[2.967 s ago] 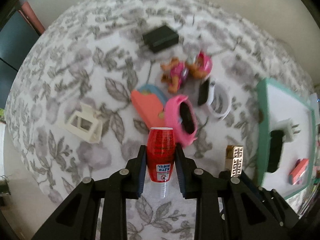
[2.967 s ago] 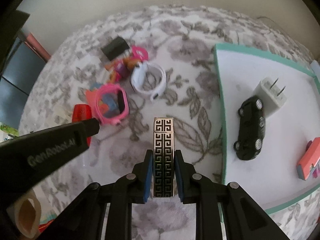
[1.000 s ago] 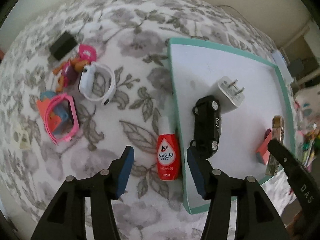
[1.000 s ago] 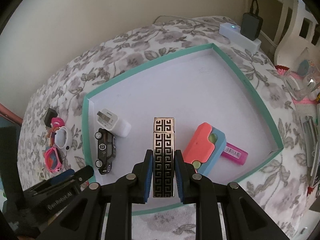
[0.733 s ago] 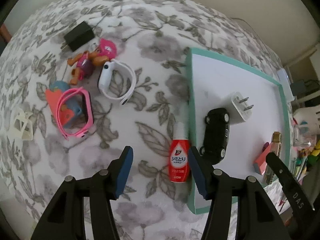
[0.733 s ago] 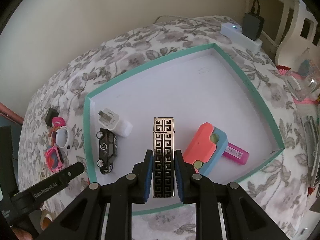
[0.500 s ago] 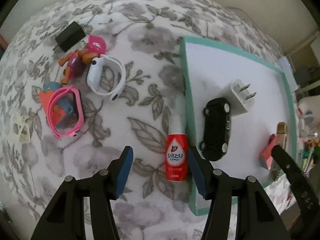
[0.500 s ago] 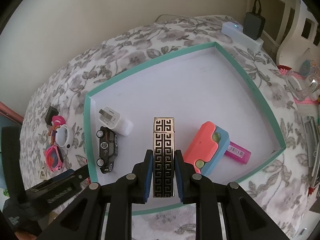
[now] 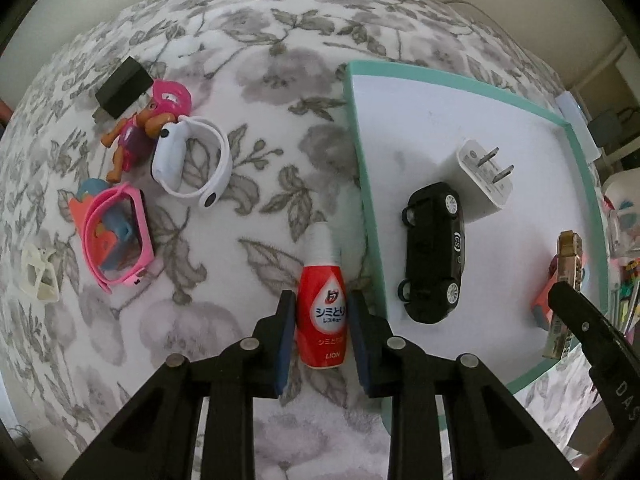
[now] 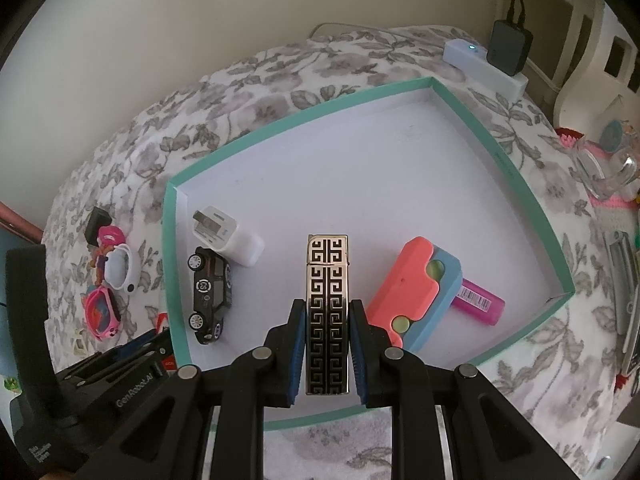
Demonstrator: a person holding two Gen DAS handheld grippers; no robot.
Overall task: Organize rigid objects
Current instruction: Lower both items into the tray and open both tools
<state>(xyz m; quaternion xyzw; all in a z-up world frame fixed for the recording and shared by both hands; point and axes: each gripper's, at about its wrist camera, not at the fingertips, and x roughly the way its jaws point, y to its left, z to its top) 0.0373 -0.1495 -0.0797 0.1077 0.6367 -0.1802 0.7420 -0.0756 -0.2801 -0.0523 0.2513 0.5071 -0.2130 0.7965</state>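
- Tray (image 10: 496, 152) with a teal rim and white floor sits on the floral cloth (image 9: 260, 60); inside it lie a black toy car (image 10: 208, 294), a white plug adapter (image 10: 226, 236) touching the car's front end, a coral-and-blue block (image 10: 416, 292), and a pink tube (image 10: 480, 304) poking out from under that block.
- Right gripper (image 10: 327, 344) is over the tray's near side, its pads pressed against both sides of a gold lighter with a black key pattern (image 10: 327, 312); the lighter stands along the fingers, just beside the coral block.
- Left gripper (image 9: 322, 332) is over the cloth just outside the tray's left wall. A red bottle with a white cap (image 9: 322, 304) lies between its fingers, cap pointing away; both pads look pressed against the bottle's sides.
- Further left on the cloth: white watch band (image 9: 192, 168), pink goggles (image 9: 116, 240), a small figure in a pink helmet (image 9: 148, 128), a black adapter (image 9: 122, 86) and a cream plastic piece (image 9: 38, 276).
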